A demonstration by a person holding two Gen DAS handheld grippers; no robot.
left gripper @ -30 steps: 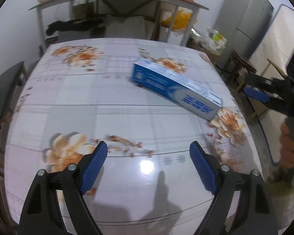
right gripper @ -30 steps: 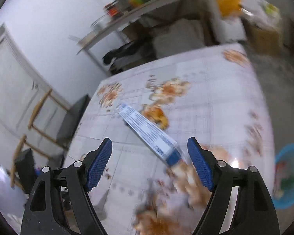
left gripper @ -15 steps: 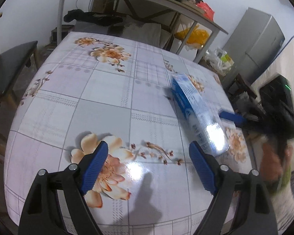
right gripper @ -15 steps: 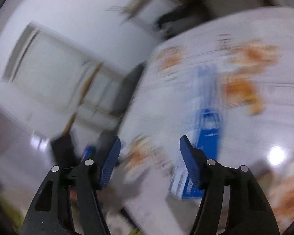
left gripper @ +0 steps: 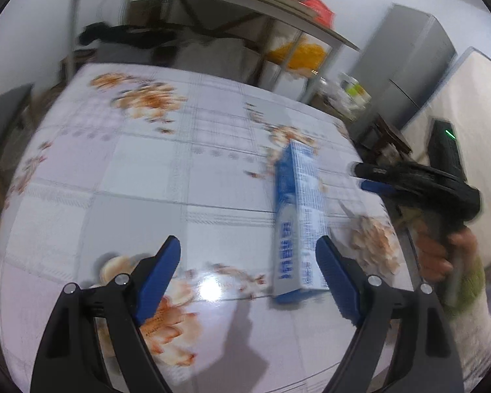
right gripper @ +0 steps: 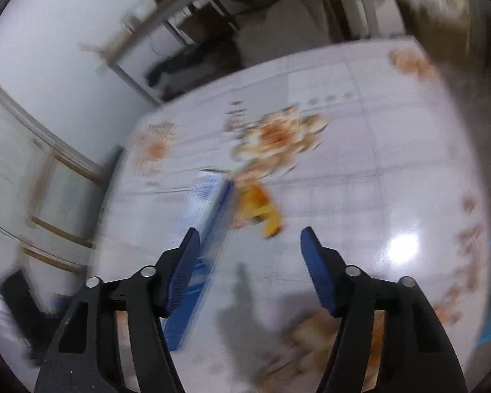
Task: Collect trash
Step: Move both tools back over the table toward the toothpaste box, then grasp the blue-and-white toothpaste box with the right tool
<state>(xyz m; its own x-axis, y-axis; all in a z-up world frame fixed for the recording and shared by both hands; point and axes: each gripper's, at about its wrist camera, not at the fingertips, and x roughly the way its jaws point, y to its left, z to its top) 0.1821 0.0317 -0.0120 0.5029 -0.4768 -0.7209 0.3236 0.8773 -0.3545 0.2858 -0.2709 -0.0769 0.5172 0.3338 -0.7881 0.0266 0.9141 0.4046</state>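
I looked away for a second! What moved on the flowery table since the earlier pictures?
The right gripper swung in beside the blue box, its jaws closing on nothing. The box turned, now pointing lengthwise away from the left gripper. Neither grips it. The left gripper stayed open; the box still lies on the table.

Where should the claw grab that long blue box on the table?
Probably across the middle of the box, from above, claw fingers on its two long sides. It lies flat and is long but narrow, so only the short way across fits between them.
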